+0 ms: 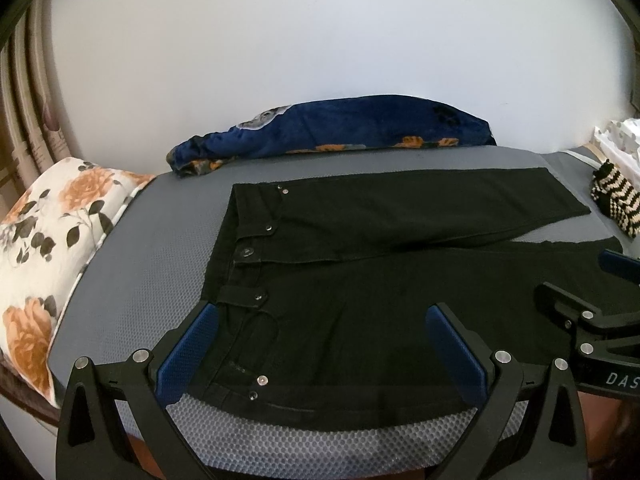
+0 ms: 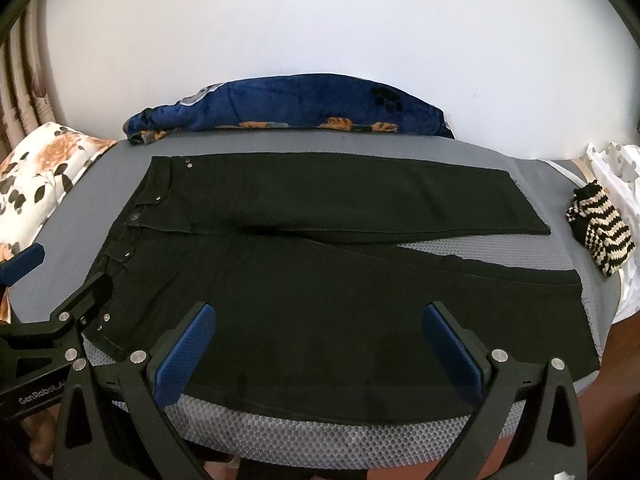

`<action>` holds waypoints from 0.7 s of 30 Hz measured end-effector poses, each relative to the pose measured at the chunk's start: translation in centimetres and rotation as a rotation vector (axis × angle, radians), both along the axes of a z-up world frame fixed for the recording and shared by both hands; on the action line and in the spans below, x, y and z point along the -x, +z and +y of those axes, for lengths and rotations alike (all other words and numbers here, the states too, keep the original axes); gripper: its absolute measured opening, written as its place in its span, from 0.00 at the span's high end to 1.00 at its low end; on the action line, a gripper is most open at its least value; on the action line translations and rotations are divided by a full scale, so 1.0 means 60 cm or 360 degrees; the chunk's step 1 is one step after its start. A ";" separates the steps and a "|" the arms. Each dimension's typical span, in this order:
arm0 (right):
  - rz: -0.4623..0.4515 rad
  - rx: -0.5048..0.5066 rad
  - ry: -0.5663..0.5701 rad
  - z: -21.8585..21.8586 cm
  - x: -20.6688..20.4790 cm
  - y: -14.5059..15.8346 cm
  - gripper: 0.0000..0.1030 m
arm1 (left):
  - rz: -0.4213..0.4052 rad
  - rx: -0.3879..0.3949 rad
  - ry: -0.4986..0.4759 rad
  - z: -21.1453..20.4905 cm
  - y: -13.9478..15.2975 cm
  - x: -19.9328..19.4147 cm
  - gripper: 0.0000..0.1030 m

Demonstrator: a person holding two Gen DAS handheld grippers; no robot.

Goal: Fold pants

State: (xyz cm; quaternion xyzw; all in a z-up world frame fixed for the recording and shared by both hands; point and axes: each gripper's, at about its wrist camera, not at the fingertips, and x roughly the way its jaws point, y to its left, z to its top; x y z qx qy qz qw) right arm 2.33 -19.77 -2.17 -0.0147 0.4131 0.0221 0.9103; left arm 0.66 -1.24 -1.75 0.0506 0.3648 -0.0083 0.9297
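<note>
Right wrist: one pair of black denim pants (image 2: 320,280) flat between right gripper (image 2: 318,350) jaws, spread apart, empty. Left gripper (image 1: 322,354) jaws likewise apart over near hem edge; grey honeycomb mat (image 1: 160,264) bare beyond.

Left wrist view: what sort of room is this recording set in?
Probably a bedroom: the black pants lie spread on a grey mattress, with a floral pillow at one end and a blue blanket against the wall.

Grey mesh mat (image 2: 320,436) bears black pants (image 2: 320,280), blue blanket (image 2: 288,104), striped knit (image 2: 600,236).
</note>
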 end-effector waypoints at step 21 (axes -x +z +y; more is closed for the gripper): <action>0.0034 -0.0004 0.0027 0.010 -0.028 -0.009 0.00 | 0.0038 -0.0022 0.0002 0.004 -0.006 -0.027 0.00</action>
